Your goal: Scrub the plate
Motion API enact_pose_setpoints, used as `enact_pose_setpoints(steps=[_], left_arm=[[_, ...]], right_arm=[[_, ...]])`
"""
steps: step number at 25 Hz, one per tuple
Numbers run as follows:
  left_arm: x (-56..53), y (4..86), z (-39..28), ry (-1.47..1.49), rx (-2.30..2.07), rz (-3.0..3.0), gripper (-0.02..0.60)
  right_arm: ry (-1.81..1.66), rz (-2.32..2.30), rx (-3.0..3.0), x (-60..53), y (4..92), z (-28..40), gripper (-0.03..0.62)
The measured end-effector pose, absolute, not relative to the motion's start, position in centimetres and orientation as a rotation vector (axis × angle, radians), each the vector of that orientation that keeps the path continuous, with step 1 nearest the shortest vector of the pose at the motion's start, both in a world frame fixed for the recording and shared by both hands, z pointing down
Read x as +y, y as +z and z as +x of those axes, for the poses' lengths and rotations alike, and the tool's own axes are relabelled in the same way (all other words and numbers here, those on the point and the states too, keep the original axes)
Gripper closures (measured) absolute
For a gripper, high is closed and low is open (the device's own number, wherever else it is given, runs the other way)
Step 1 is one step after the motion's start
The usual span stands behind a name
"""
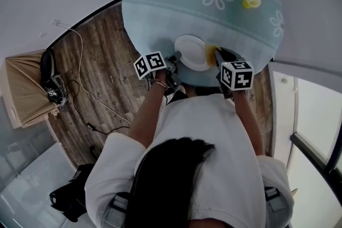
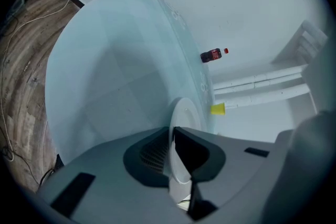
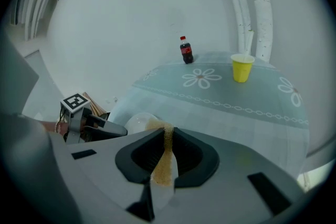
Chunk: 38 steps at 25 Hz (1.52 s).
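The white plate (image 1: pixel 192 52) lay at the near edge of the table (image 1: pixel 176 2). The left gripper (image 2: pixel 172 132) was clamped narrowly on the plate's left rim. The right gripper (image 3: pixel 168 132) pinched a tan sponge (image 3: pixel 164 162), apparently touching the plate's right edge.

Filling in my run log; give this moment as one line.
left tongs shut on plate rim | right tongs shut on sponge | sponge at plate edge
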<state>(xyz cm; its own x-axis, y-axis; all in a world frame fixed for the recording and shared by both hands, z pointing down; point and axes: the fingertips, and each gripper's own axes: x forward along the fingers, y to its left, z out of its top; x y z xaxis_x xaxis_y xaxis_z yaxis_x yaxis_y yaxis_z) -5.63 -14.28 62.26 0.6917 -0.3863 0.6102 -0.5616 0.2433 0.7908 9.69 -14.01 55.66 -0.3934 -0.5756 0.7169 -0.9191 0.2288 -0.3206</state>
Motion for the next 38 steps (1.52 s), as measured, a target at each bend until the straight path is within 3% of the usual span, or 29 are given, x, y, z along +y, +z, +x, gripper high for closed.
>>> enact_pose_setpoints(steps=[7, 17, 38], left_arm=[[-14.3, 62.3, -5.7, 0.135, -0.879, 1.368, 0.540], [-14.4, 62.5, -5.4, 0.141, -0.878, 1.367, 0.538], [-14.4, 62.7, -5.2, 0.124, -0.844, 1.368, 0.537]], right_arm=[[0.888, 1.235, -1.969, -13.4, 59.2, 7.9, 0.536], [0.413, 1.162, -1.928, -15.2, 60.1, 5.2, 0.536], [0.269, 1.058, -2.089, -20.6, 59.7, -0.9, 0.536]])
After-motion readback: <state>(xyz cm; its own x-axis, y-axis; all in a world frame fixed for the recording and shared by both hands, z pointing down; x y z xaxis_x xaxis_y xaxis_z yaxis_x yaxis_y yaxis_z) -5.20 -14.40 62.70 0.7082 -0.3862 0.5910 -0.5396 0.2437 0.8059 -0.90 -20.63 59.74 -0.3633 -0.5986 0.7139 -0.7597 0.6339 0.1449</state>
